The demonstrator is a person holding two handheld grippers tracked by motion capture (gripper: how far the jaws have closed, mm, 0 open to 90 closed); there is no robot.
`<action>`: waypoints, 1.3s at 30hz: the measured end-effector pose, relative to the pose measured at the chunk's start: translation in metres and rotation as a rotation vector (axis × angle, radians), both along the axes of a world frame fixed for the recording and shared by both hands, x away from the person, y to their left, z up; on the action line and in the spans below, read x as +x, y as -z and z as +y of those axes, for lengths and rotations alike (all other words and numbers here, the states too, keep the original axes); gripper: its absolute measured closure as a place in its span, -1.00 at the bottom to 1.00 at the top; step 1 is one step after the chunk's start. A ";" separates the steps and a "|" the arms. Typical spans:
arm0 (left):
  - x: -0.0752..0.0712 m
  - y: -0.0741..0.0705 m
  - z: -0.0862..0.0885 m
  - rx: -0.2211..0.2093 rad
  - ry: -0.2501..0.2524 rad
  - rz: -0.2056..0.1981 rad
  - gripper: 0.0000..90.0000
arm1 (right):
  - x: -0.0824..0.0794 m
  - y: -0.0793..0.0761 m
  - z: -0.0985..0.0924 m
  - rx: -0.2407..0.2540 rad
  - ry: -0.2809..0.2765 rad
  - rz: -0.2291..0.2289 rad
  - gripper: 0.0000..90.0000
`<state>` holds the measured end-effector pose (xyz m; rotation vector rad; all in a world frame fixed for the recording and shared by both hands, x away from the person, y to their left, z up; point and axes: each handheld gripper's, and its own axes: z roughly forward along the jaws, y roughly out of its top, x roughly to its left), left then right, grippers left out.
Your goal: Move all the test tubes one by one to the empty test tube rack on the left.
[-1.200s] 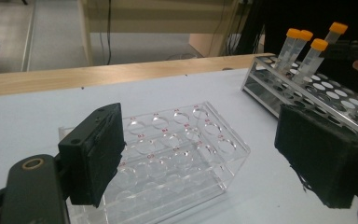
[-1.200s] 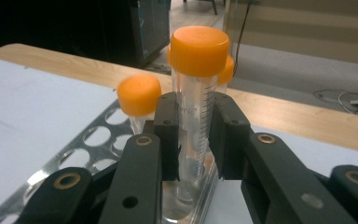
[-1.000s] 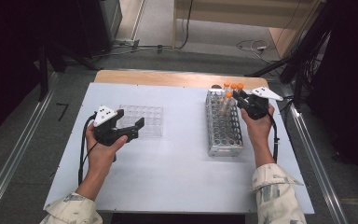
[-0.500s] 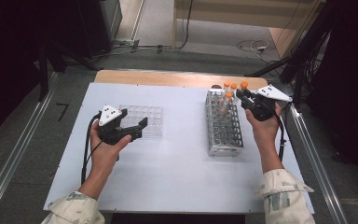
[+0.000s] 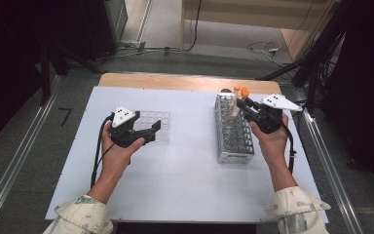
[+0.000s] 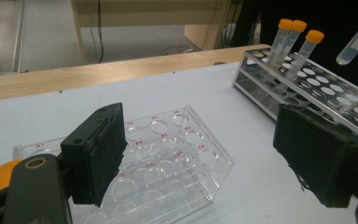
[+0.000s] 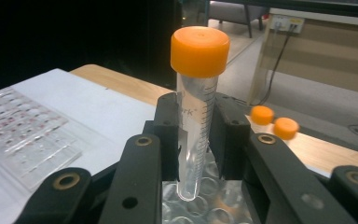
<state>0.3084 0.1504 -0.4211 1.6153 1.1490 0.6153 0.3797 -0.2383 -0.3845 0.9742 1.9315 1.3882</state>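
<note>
Right tool [image 7: 196, 140] clamps orange-capped centrifuge tube [image 7: 195, 116] mid-barrel, clear of the metal rack [image 5: 233, 141]; light, smooth plastic, likely slippery. Left tool [image 6: 214, 158] wide, empty.

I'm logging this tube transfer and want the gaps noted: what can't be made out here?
- Held tube: printing blurred, right gripper view.
- Metal rack: far end hidden by right tongs, high view.
- Clear rack: red well labels too small, left pad covers part, left gripper view.

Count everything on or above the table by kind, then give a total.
Orange-capped tubes: 4
Metal rack: 1
Clear rack: 1
Grippers: 2, left gripper and right gripper
Total: 8
</note>
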 end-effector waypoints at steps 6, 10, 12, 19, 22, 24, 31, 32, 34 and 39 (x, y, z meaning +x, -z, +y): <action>-0.002 -0.007 -0.006 0.002 0.014 -0.023 -0.62 | -0.006 0.003 0.022 0.004 -0.036 0.029 0.60; -0.002 -0.009 -0.006 -0.002 0.010 -0.028 -0.62 | -0.013 0.007 0.047 -0.003 -0.085 0.040 0.60; -0.002 -0.009 -0.006 -0.001 0.007 -0.029 -0.63 | -0.014 0.008 0.053 -0.006 -0.094 0.042 0.60; -0.003 -0.010 -0.005 -0.008 0.008 -0.035 -0.63 | -0.024 0.013 0.089 -0.032 -0.151 0.054 0.60; -0.004 -0.010 -0.007 -0.005 0.016 -0.034 -0.63 | -0.027 0.018 0.100 -0.030 -0.175 0.068 0.60; -0.004 -0.010 -0.009 -0.007 0.022 -0.032 -0.63 | -0.030 0.023 0.109 -0.041 -0.199 0.079 0.60; -0.004 -0.011 -0.017 -0.009 0.038 -0.050 -0.63 | -0.037 0.031 0.123 -0.060 -0.224 0.093 0.60; -0.004 -0.011 -0.019 -0.008 0.041 -0.050 -0.63 | -0.037 0.034 0.127 -0.061 -0.227 0.101 0.60; -0.003 -0.011 -0.022 -0.005 0.048 -0.052 -0.63 | -0.037 0.035 0.128 -0.061 -0.229 0.103 0.60; -0.003 -0.011 -0.034 -0.005 0.073 -0.060 -0.62 | -0.039 0.043 0.139 -0.079 -0.250 0.119 0.60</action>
